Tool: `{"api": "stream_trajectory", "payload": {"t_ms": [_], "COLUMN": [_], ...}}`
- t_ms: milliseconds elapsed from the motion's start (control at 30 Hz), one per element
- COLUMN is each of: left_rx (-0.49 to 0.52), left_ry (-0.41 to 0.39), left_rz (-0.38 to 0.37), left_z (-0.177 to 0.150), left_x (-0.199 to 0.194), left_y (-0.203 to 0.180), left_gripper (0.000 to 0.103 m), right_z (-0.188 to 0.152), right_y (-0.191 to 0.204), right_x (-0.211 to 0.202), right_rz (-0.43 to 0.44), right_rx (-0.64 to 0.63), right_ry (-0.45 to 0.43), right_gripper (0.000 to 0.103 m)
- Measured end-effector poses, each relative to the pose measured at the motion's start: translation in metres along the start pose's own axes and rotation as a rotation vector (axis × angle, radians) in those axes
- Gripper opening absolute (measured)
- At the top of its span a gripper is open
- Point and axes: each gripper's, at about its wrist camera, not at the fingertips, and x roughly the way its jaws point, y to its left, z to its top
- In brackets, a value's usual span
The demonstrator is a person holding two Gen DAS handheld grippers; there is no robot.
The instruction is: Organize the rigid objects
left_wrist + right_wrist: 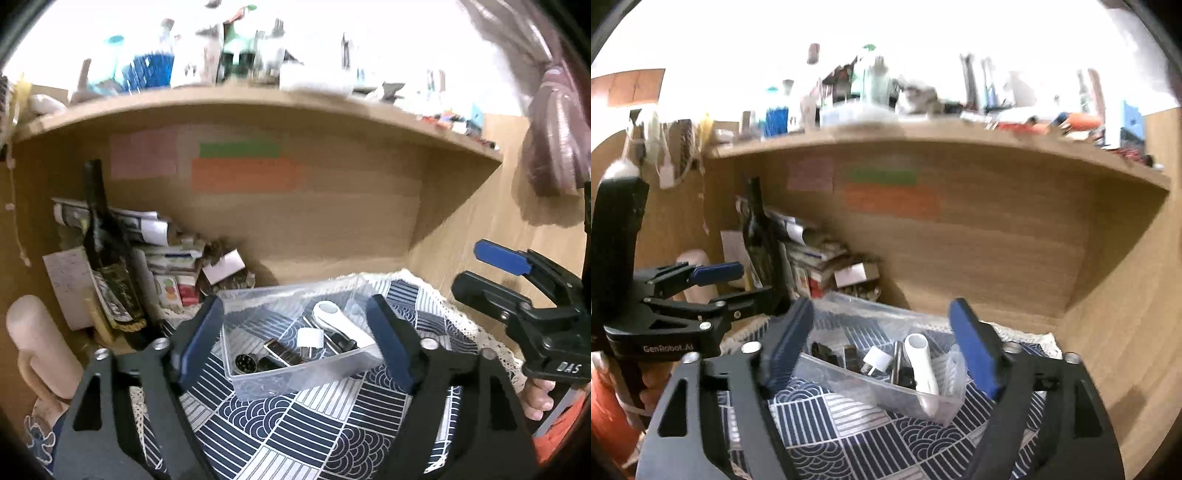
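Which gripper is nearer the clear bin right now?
Roughly even, perhaps the left. The left gripper hangs open, its fingers framing the clear bin from the near side. The right gripper frames it likewise, also open. Neither holds anything.

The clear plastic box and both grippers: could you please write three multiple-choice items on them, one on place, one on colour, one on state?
1. Where does the clear plastic box stand?
A. on the patterned cloth
B. on the upper shelf
C. on the floor

2. What colour is the long handled item in the box?
A. red
B. white
C. green

3. How do the left gripper and right gripper stand?
A. both shut on items
B. one shut
C. both open, empty

Answers: 1 A, the cloth lies under the box. 2 B, its handle is plainly white. 3 C, each pair of fingers stands wide apart, holding nothing.
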Motion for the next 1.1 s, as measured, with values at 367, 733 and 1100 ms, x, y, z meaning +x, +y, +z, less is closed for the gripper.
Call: {"api": "stream_trajectory", "payload": {"t_ms": [367, 733, 1100], "left_rx": [0.024, 0.024, 0.018], "left_ry": [-0.092, -0.101, -0.090], "left_rz": [0.020, 0.008, 0.016], "left_z": [-0.012, -0.016, -0.016], "left_x": [-0.046, -0.053, -0.047], "left_y": [-0.015, -0.019, -0.021], "left_gripper": [0.098, 0.099, 0.099], "right_z": [-0.011, -0.017, -0.018], "right_y": [0.008, 0.012, 0.007], "right_x": [-0.027, -0.030, -0.027], "right_rz": [-0.022, -0.022, -0.012], "right_rx": [0.026, 0.039, 0.057], "right_ry": [-0.040, -0.029, -0.025], "right_gripper": [0.095, 0.096, 0.096]}}
